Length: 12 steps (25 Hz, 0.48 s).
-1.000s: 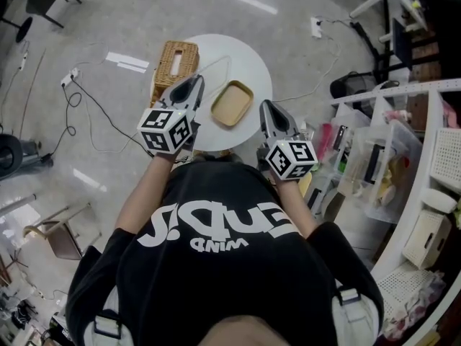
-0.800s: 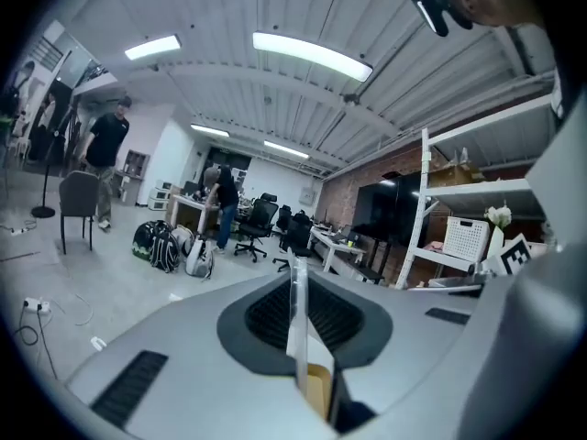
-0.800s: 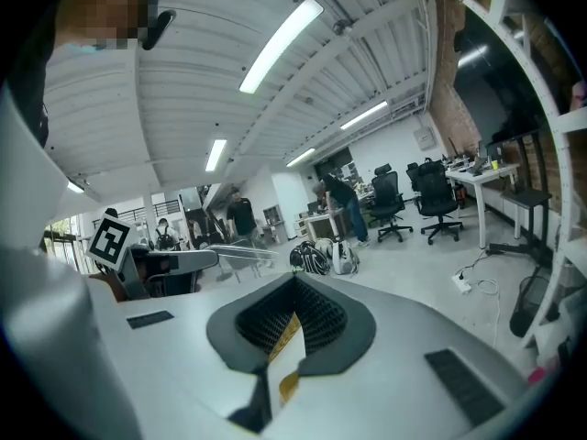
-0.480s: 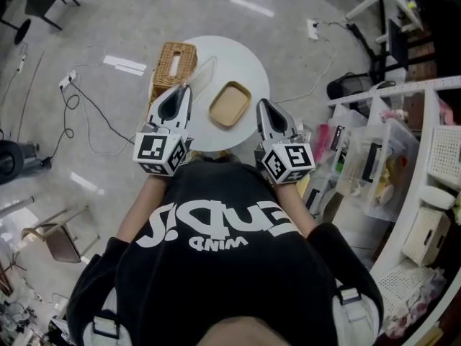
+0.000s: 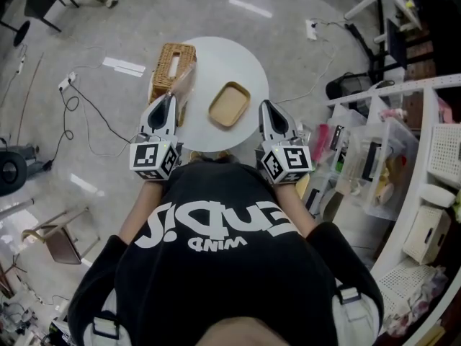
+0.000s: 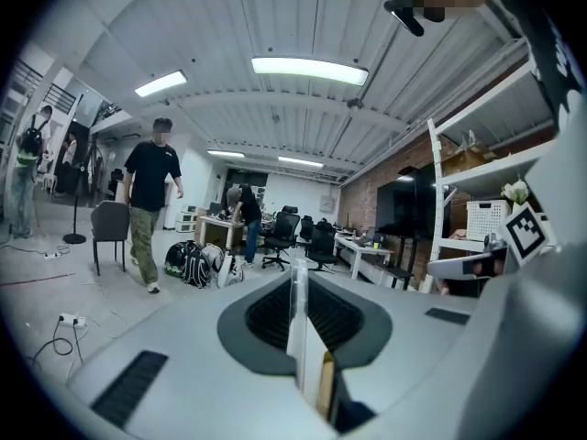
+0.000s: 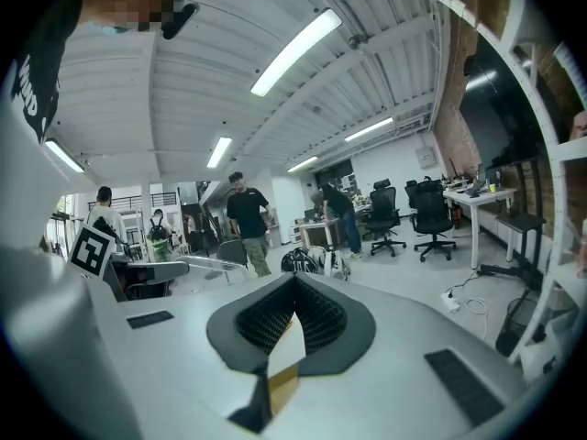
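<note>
Both jaws closed, empty, left gripper [image 5: 168, 98], right gripper [image 5: 265, 105] apparently beside table [image 5: 232, 58] edge

Near corner of the wicker basket [image 5: 175, 65] behind the left claw [image 5: 166, 99].

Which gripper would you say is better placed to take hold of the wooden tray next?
Right. The right gripper lies nearer the wooden tray on the round table, jaws shut on nothing. The left gripper is farther off, beside the wicker box, and pinches a thin clear sheet.
</note>
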### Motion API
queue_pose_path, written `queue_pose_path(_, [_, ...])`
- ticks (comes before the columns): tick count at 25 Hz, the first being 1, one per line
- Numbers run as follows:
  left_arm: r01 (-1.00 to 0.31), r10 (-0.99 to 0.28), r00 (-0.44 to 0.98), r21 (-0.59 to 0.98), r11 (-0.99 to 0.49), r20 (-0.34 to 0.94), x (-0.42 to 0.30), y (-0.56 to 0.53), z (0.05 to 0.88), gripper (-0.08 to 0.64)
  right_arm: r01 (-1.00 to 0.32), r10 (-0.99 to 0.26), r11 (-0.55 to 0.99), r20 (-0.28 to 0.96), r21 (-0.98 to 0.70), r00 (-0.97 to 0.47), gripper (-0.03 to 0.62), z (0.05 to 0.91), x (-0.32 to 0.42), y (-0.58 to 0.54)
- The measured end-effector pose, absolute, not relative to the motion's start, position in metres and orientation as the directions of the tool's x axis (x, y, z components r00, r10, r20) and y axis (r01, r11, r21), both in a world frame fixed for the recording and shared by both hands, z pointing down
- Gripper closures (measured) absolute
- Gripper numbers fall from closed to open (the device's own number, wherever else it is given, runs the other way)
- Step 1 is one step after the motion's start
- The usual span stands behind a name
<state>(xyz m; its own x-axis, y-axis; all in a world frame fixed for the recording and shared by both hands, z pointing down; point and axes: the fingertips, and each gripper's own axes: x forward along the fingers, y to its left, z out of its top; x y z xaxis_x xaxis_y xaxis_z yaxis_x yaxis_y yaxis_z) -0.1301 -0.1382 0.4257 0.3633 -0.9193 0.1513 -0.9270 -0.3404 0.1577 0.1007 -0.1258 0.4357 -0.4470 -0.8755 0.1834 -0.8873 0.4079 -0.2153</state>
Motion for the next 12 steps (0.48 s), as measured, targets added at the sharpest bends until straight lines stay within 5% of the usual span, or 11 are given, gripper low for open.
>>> queue_pose_path(12, [-0.953,-0.936,0.286,0.164,-0.255,0.207,-0.161,-0.14,0.455,0.535,-0.889,-0.874,0.367,0.226,-0.273,-0.43,0.595,0.453,0.108,-0.128])
